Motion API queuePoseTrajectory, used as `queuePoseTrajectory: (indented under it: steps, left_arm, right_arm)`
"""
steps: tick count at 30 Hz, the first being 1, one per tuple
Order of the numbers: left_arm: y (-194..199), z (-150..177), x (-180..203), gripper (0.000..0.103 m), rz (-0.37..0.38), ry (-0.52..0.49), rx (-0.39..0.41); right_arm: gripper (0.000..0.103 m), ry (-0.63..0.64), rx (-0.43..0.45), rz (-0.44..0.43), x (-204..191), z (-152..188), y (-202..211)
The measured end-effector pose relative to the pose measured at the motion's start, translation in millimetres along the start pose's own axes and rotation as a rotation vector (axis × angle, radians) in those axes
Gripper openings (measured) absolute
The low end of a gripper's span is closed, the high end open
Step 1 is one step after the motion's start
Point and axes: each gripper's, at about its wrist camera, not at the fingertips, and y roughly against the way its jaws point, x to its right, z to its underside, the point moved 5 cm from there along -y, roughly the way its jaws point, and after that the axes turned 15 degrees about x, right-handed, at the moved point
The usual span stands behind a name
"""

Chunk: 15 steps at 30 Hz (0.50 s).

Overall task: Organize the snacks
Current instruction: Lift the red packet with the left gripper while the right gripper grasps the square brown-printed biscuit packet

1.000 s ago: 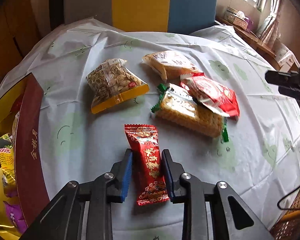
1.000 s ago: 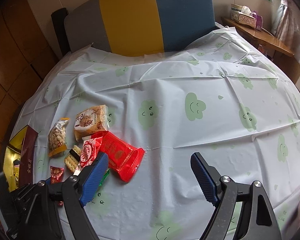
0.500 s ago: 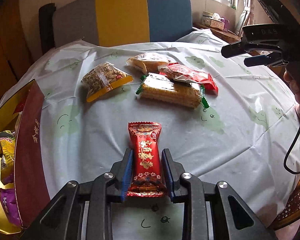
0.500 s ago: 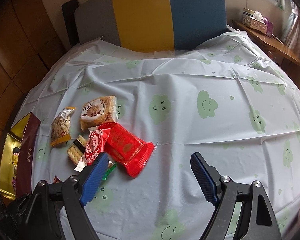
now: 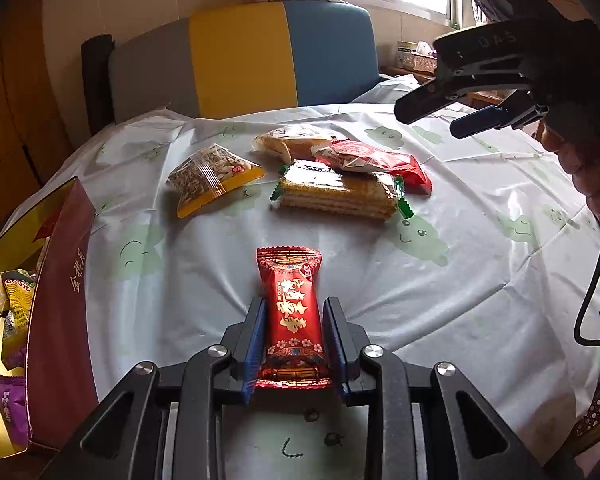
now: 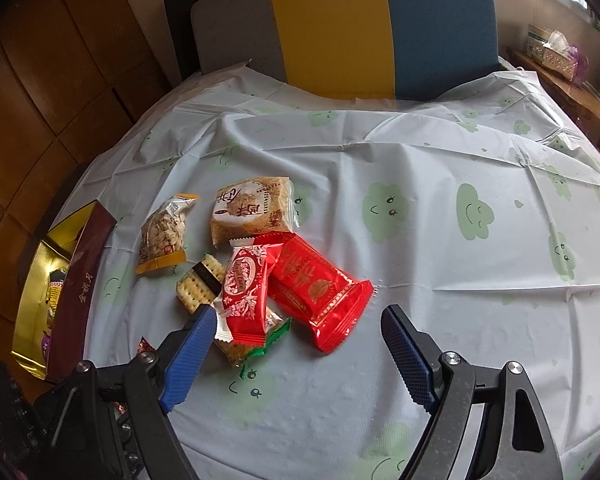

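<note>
Left gripper (image 5: 294,344) is clamping a small red candy packet (image 5: 293,312) between its blue pads (image 5: 255,346), both pads pressing the packet's long sides. Packet is pointing straight out ahead of the fingers, its far end sticking past the tips; can't tell whether it is touching the cloth or riding just above it.

Right gripper (image 6: 296,354) is hanging wide open with nothing between its fingers, above the white tablecloth (image 6: 440,264) with green smiley clouds. In the left wrist view it is showing up high at the upper right (image 5: 466,110), well apart from the left gripper.

Rest of the snacks are lying in a loose cluster ahead of the left gripper and just beyond the right gripper's left fingertip:
- peanut bag (image 6: 162,234) with yellow trim, farthest left of the cluster
- beige cake packet (image 6: 252,208), at the far side
- cracker pack (image 5: 336,196) with green ends, partly under the others
- red-and-white wafer packet (image 6: 246,292), lying on the crackers, nearly touching the right gripper's left pad in that view
- large red pouch (image 6: 320,290), beside and partly under the wafer packet

Gold-lined box (image 5: 60,288) with a maroon wall is sitting left of the left gripper at the table edge, holding a few wrapped snacks (image 5: 14,304).

Grey, yellow and blue chair back (image 6: 360,28) is standing beyond the table.
</note>
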Motion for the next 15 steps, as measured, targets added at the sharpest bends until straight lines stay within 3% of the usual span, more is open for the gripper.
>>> queuePoseTrajectory:
  steps: [4, 15]
  left_arm:
    - [0, 1, -2, 0.029, 0.007, 0.024, 0.013]
    - [0, 1, -5, 0.029, 0.037, 0.065, 0.016]
  right_arm:
    - [0.103, 0.068, 0.003, -0.034, -26, -16, -18]
    - [0.103, 0.126, -0.124, 0.051, -55, -51, -125]
